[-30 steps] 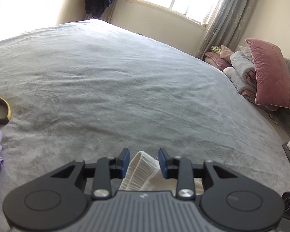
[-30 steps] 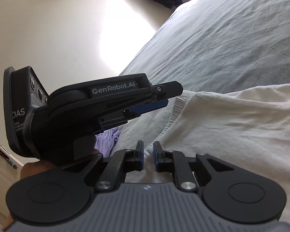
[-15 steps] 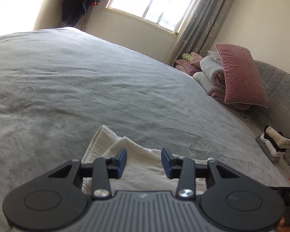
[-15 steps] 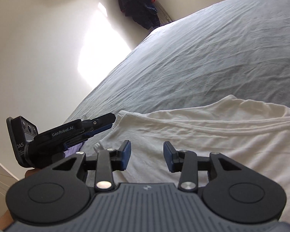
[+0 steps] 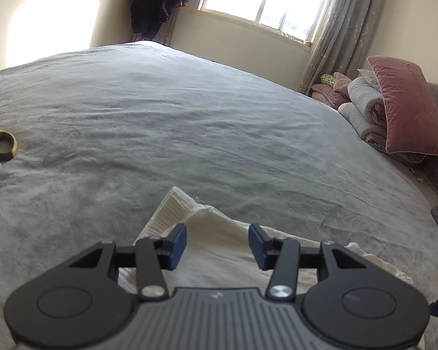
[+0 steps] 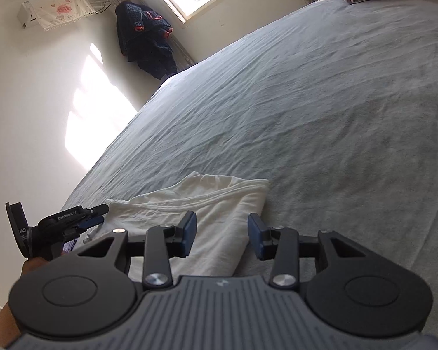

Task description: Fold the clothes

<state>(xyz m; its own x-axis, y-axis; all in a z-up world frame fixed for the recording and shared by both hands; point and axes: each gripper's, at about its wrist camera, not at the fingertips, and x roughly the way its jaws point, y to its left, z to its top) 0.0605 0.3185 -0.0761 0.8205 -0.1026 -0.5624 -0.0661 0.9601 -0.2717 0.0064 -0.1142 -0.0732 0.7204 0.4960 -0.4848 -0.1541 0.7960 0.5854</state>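
Left gripper (image 5: 217, 243) wide, nothing betw. fingers; white garment (image 5: 216, 233) lies flat on grey bed (image 5: 189, 131) just under & ahead of it, ribbed hem to front-left; right gripper (image 6: 219, 237) wide too, above folded cloth edge; probably let go so fabric settles.

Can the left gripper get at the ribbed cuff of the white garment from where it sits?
Probably yes. The left gripper is open above the white garment, and the ribbed cuff lies flat just ahead on the bed, uncovered.
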